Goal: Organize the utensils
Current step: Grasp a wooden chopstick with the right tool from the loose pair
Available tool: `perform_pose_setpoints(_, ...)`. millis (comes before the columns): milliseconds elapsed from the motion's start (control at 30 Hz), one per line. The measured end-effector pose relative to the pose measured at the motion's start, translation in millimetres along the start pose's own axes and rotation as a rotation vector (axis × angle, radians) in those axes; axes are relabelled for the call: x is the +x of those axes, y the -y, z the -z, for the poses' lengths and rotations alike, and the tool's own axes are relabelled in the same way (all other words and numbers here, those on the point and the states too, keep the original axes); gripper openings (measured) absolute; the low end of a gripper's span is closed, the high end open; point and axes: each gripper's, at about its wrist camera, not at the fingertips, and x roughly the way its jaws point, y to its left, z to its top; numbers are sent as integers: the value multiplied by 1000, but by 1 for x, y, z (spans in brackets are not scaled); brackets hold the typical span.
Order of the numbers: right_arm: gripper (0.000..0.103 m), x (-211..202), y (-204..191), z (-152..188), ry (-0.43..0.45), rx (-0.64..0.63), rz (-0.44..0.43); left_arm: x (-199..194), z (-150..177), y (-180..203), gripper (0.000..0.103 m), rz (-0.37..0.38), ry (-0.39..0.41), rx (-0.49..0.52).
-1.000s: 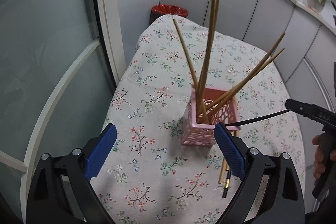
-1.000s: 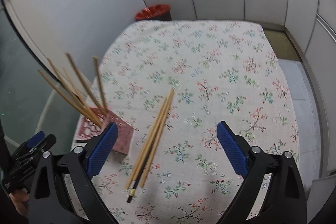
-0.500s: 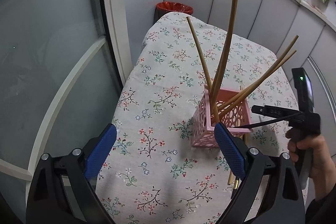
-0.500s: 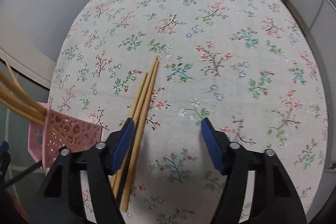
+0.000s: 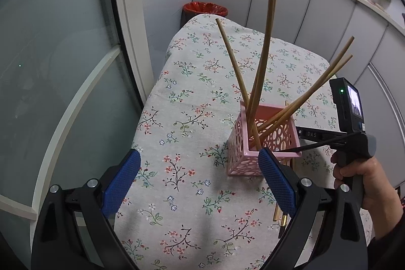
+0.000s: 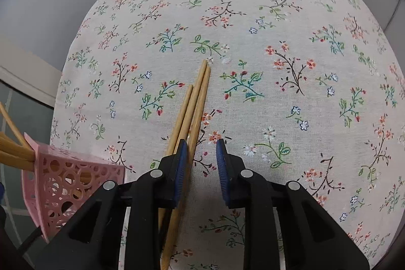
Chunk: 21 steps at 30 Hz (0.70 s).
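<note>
The right hand-held gripper [image 6: 201, 156] is now hanging low over the floral-cloth surface [image 6: 278, 17], where a second ago it was looking down from much higher with its blue pads spread wide. Its jaws are closing, and the three loose bamboo chopsticks [image 6: 196, 103] lying side by side on the cloth are now reaching its left pad. The rightmost stick is running into the gap between the pads while the other two are passing under or outside the left one, and no pad is pressing on wood yet (the right pad is standing clear of it). I judge this as the start of a pick of one stick, with some risk of nudging its neighbours.

The left hand-held gripper [image 5: 200, 180] is holding its place with jaws wide apart and nothing between them, pointing at the pink perforated plastic square holder [image 5: 263, 141] standing on the cloth, much as it was a second ago.

Counting: one holder, with at least four chopsticks [image 5: 262, 62] leaning out of it, possibly a fifth hidden behind the tallest. Three are waiting on the cloth just beside the holder. One red-lined waste bin [image 5: 205, 9] is standing past the far end. Organizing seems roughly halfway done.
</note>
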Motion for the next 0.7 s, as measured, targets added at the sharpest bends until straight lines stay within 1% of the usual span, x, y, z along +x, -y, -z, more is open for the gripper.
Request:
perform_pose_setpoints(33,16,0,-3,1,-3,-12,-10,0,0,1,91,1,1,3)
perform_pose_setpoints(67,7,-1,-3,1,-9,-12,-21,-1,0,2,91,1,3,7)
perform_pose_setpoints(100,6,-1,-4,1,-13,-13,-13,-2,1,3,91,0,7,12)
perform_pose_setpoints(233,6,-5,-2,6,-25,-29,7,-6,3,8,91,1,16,31)
perform_pose_setpoints(400,5,-18,24,17,-56,7,25,-15,6,17,91,26,25,53)
perform_pose_setpoints(433,5,-21,30,18,-60,20,30,-18,7,20,91,37,27,61)
perform_pose_setpoints(467,0,-25,36,19,-56,31,27,-20,8,24,91,48,29,72)
perform_pose_setpoints(500,0,-28,40,21,-57,38,34,-21,9,28,91,56,30,82)
perform_pose_setpoints(633,0,-47,63,30,-43,73,19,-25,14,48,91,78,34,145)
perform_pose_setpoints(700,0,-55,72,34,-34,92,-3,-28,16,58,91,85,35,163)
